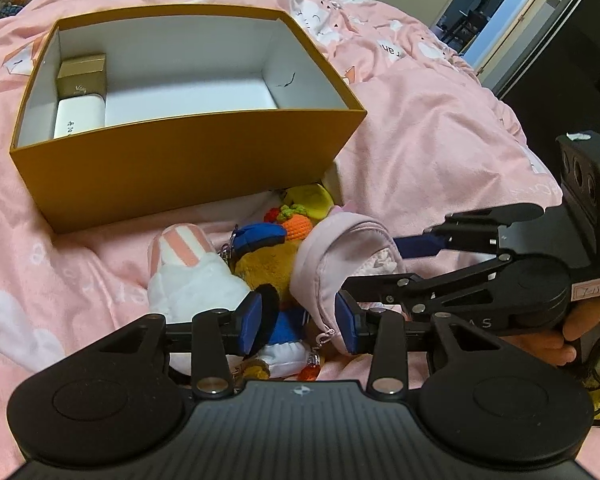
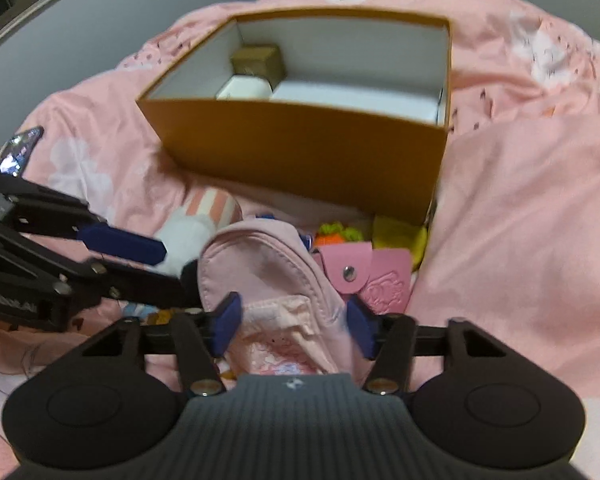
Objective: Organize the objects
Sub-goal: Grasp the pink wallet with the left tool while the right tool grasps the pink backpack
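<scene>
1. An open orange box (image 1: 188, 160) sits on the pink bedspread (image 1: 440, 140), toward the far side of the bed.
2. Inside it, against the left wall, a small gold box (image 1: 82, 74) stands behind a white case (image 1: 78, 118); the floor beside them is bare.
3. In front of the box's near wall lies a heap of small things: a white plush with pink stripes (image 1: 188, 268), a brown plush in a blue cap (image 1: 264, 256), an orange crochet carrot (image 1: 296, 222) and something yellow (image 1: 310, 198).
4. A little pink pouch (image 2: 268, 272) lies on top of the heap, its mouth gaping in the left wrist view.
5. The left gripper (image 1: 298, 326) hangs over the heap, jaws apart; the brown plush and the pouch's edge lie between them, but contact is hard to judge.
6. The right gripper (image 2: 294, 328) straddles the pink pouch, jaws spread, pads just off the fabric.
7. Right of the pouch, a pink snap wallet (image 2: 348, 272) rests on the bedspread.
</scene>
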Demonstrator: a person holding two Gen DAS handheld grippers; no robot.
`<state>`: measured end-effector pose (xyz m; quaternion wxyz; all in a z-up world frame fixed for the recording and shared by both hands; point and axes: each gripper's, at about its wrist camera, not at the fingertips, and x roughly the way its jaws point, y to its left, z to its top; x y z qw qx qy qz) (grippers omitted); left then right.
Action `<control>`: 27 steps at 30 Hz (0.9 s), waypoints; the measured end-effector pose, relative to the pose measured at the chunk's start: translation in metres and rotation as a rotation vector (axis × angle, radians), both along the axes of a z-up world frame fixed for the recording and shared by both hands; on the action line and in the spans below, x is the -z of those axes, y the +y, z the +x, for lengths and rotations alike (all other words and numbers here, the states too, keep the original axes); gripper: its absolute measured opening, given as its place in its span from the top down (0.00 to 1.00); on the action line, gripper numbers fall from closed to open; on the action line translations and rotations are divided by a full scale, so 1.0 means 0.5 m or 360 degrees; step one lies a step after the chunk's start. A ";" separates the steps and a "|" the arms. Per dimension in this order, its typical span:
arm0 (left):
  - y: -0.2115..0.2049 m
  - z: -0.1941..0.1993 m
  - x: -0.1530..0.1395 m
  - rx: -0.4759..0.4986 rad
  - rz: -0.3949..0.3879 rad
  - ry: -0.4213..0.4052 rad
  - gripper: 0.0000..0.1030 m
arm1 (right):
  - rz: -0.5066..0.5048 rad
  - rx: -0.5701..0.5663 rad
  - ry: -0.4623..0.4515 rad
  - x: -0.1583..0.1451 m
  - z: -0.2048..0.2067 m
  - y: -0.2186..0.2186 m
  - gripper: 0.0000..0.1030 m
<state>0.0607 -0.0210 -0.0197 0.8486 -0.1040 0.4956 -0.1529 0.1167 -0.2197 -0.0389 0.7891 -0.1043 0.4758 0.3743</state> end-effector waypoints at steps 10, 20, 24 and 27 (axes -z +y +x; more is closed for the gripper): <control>-0.023 0.025 -0.033 0.0120 0.0045 -0.0103 0.55 | 0.0128 0.0237 -0.0020 -0.066 -0.036 -0.077 0.73; -0.098 0.146 -0.002 0.0368 0.0205 -0.0035 0.53 | 0.0148 0.0754 0.0044 -0.038 0.050 -0.162 0.73; -0.124 0.194 0.035 0.0427 0.0243 0.0083 0.53 | 0.0081 0.0806 0.0037 -0.008 0.074 -0.163 0.79; -0.141 0.222 0.061 0.0468 0.0253 0.0172 0.52 | 0.0094 0.0824 0.0080 0.011 0.091 -0.174 0.79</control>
